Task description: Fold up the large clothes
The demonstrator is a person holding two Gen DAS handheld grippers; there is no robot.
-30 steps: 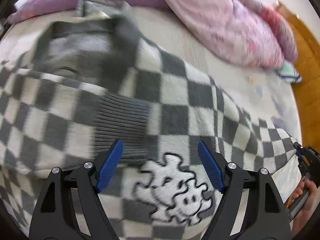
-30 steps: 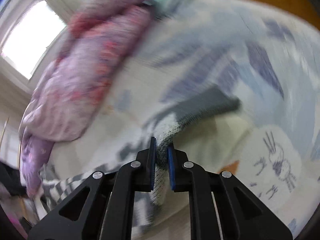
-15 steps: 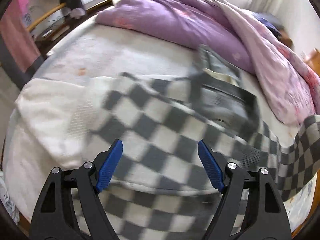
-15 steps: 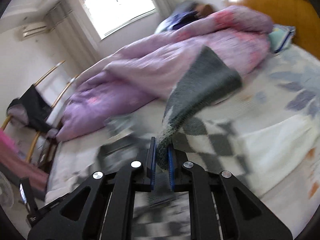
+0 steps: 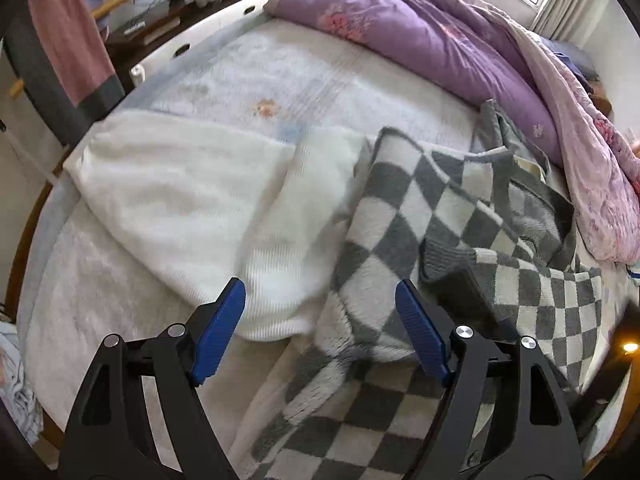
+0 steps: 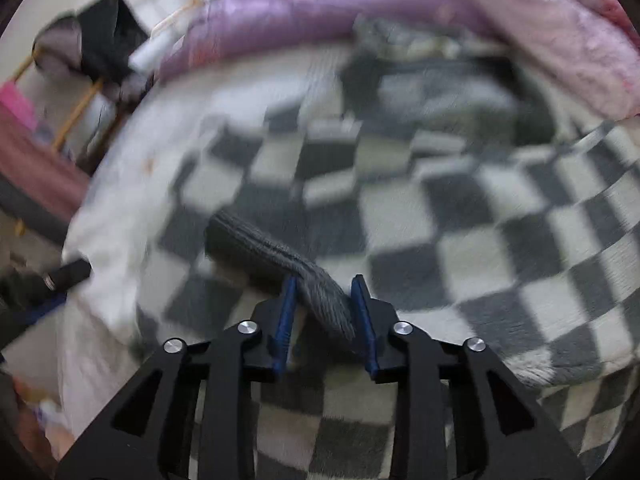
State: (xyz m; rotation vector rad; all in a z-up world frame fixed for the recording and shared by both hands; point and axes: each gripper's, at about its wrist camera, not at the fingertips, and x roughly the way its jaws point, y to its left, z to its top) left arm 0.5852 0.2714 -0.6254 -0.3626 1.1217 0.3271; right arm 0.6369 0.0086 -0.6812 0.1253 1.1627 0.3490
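A grey and white checked fleece sweater (image 5: 404, 224) lies spread on the bed, with a grey ribbed cuff (image 5: 448, 260) folded over its body. My left gripper (image 5: 320, 320) is open and empty above the sweater's left edge. In the right wrist view the sweater (image 6: 460, 216) fills the frame, blurred. My right gripper (image 6: 324, 316) has its jaws parted, and the grey ribbed cuff (image 6: 280, 260) lies loosely between them, its sleeve laid across the sweater.
A white blanket (image 5: 172, 200) lies left of the sweater on the bed (image 5: 280, 72). A purple and pink quilt (image 5: 460, 40) is bunched along the far side. A chair with clothes (image 6: 92, 44) and a pink cloth (image 5: 68, 36) stand beyond the bed's left edge.
My right gripper carried the sleeve up and over the sweater, lowered it, and its jaws have parted around the cuff. My left gripper swung left toward the sweater's edge and stayed open.
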